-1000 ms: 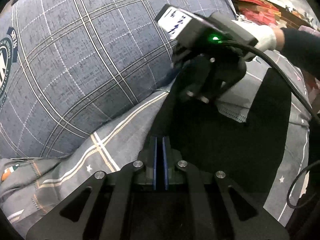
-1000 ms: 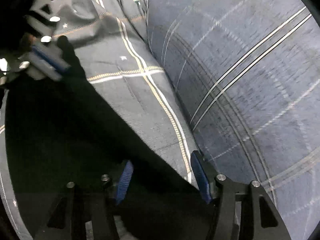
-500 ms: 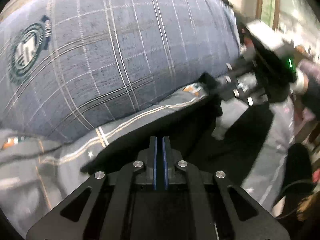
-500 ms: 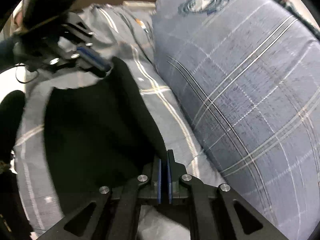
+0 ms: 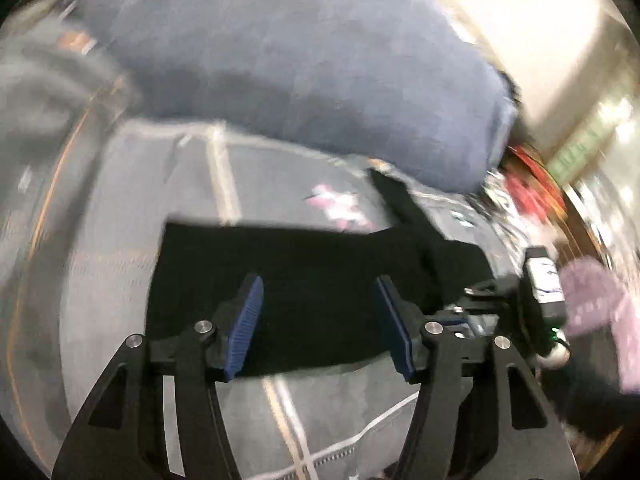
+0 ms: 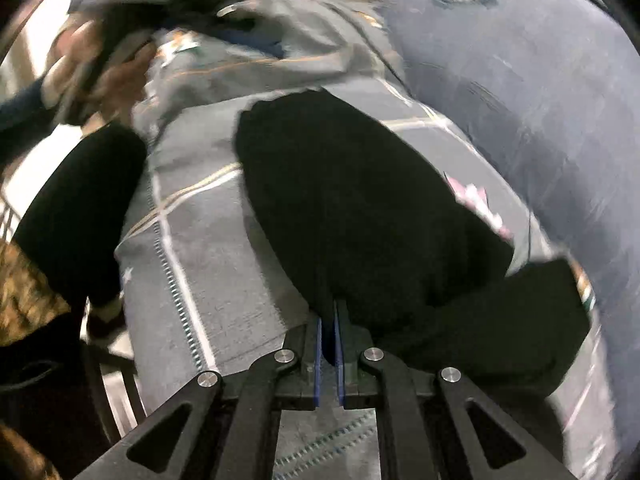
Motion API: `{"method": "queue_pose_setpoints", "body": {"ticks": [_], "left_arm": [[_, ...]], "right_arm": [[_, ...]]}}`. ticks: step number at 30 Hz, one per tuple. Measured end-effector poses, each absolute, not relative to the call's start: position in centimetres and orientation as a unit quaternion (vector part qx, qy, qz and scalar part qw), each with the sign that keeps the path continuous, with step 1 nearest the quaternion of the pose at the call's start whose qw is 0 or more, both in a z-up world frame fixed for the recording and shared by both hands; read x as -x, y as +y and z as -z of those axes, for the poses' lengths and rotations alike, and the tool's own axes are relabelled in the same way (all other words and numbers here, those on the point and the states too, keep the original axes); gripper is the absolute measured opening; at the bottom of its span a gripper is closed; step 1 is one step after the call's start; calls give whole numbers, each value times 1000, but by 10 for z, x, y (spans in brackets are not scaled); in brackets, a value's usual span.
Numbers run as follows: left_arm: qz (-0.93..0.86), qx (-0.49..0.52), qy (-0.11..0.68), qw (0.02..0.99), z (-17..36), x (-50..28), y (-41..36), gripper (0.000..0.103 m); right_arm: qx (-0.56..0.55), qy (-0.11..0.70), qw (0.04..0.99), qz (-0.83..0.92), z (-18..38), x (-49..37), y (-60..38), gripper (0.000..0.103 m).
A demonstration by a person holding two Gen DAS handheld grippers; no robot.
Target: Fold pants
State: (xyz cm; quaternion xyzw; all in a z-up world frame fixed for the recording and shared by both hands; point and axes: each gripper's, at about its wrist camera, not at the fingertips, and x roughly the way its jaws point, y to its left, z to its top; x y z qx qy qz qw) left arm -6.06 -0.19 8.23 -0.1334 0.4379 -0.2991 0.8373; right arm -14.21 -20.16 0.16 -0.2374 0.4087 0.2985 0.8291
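The black pants [image 5: 316,280] lie folded across the grey checked bedsheet [image 5: 120,240]. My left gripper [image 5: 320,316] hovers over their near edge; its jaws are opening and its blue pads [image 5: 244,320] hold nothing. At the right edge of the left wrist view sits the right gripper [image 5: 472,320], at the pants' right end. In the right wrist view the pants [image 6: 360,208] stretch away from my right gripper [image 6: 328,340], whose blue pads are shut on the dark cloth. The left gripper [image 6: 248,28] is a blur at the top left there.
A big blue checked pillow [image 5: 320,60] lies behind the pants, also seen as the pillow [image 6: 540,100] on the right. The person's dark leg [image 6: 72,208] stands at the bed's left edge. Red clutter [image 5: 532,192] and a purple slipper-like thing [image 5: 592,300] sit beyond the bed.
My left gripper has let go of the pants and opened, swinging across the bed. The right gripper closed on the cloth and dragged it along; the pants now lie folded over.
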Motion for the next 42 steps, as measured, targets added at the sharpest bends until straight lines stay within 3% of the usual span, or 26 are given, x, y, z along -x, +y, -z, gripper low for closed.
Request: {"method": "queue_pose_setpoints", "body": {"ticks": [4, 7, 8, 9, 19, 23, 26, 39, 41, 42], "left_arm": [[253, 205, 463, 824, -62, 68, 25, 60], [213, 205, 475, 829, -51, 70, 31, 63], [199, 199, 475, 834, -49, 67, 30, 63], [192, 196, 474, 837, -47, 65, 30, 63], [164, 104, 466, 863, -23, 41, -10, 61], [170, 60, 454, 872, -28, 37, -16, 28], [158, 69, 440, 881, -39, 34, -1, 14], [117, 61, 439, 889, -21, 36, 13, 14], [119, 67, 439, 888, -19, 36, 13, 14], [118, 71, 439, 888, -19, 36, 14, 14]], "right_arm": [[149, 394, 860, -286, -14, 148, -222, 9], [84, 366, 885, -275, -34, 159, -247, 31], [68, 361, 892, -264, -38, 156, -255, 48], [55, 357, 900, -246, -42, 154, -264, 52], [-91, 347, 923, -137, -70, 93, -351, 53], [-86, 369, 919, -109, -60, 47, -346, 53], [-68, 388, 916, -75, -51, 15, -342, 53], [-7, 486, 874, 8, -2, -91, -343, 55], [3, 480, 877, -3, -2, -93, -344, 48], [6, 476, 879, -10, -2, -94, -345, 33]]}}
